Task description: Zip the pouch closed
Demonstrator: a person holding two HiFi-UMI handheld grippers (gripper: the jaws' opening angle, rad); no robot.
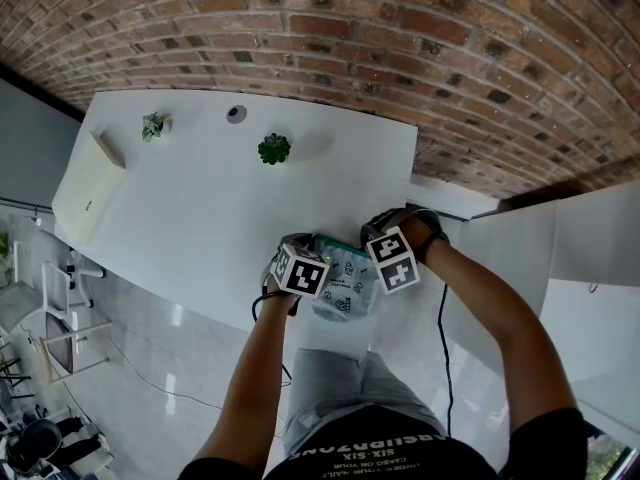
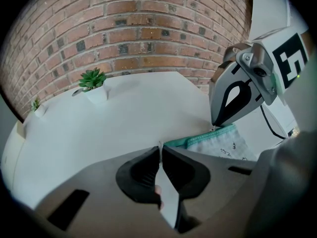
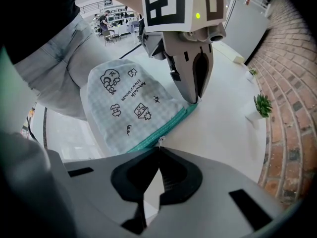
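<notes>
A: Where is the pouch (image 1: 345, 278)?

B: It is low in the centre of the head view, at the near edge of the white surface (image 1: 220, 208), stretched between the two tools. The left hand-held gripper (image 2: 160, 151) has its jaws pinched almost together on the fabric at one end of the teal zip band (image 3: 171, 125). The right hand-held gripper (image 3: 158, 150) is fully closed on the small metal zip pull (image 3: 159, 142) at the other end.

A: What could go wrong from here?

B: The pull is tiny and caught only at the very jaw tips, so a tug off the line of the band would probably slip it free. If the left grip gave way, the pouch would likely drag along with the pull and the slider would not travel. The pouch also sits close to the edge, so letting go could drop it toward the person's lap. The loose checked cloth beside the band might snag in the slider.

A: Is anything inside it?

B: Nothing can be seen. The cloth looks softly puffed, but no view shows its contents or whether the teeth are joined.

A: Are there other containers?

B: Above the pouch in the head view, well apart from it, a potted plant (image 1: 273, 149) holds green leaves. A smaller potted plant (image 1: 154, 125) stands further left.
</notes>
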